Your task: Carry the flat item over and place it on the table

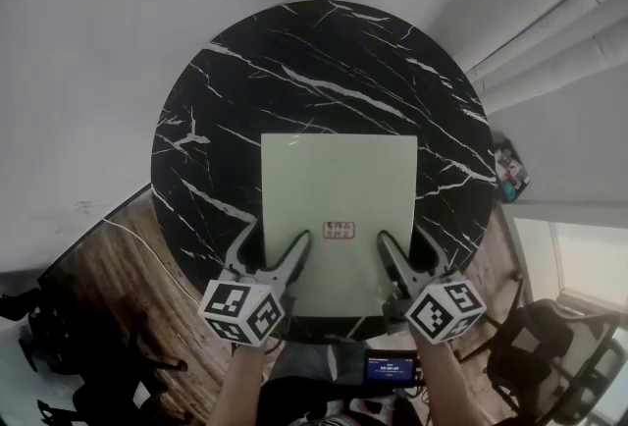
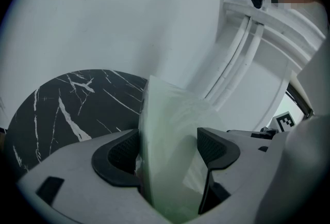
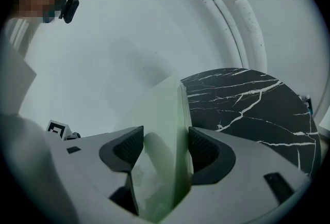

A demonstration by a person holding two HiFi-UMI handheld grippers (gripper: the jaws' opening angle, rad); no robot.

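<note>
Gripping the near edge of the pale green flat panel (image 1: 339, 188), the left gripper (image 1: 273, 245) and right gripper (image 1: 404, 247) are each clamped on it, 1 near each near corner. Both gripper views show the sheet edge-on between dark ribbed pads, filling the gap. In the head view the panel lies over the near half of the round black marble table (image 1: 245, 71), with a small label (image 1: 339, 230) close to its near edge. I cannot tell whether its underside touches the marble yet.

The sheet looks thin, stiff and glossy, with a translucent sheen in the left gripper view (image 2: 170, 135). I judge it light but slippery, and perhaps brittle at the edges. The 2 widely spaced holds suit it, since they stop it twisting or sagging. It probably wants lowering level and gently, far edge first, before either clamp lets go.
</note>
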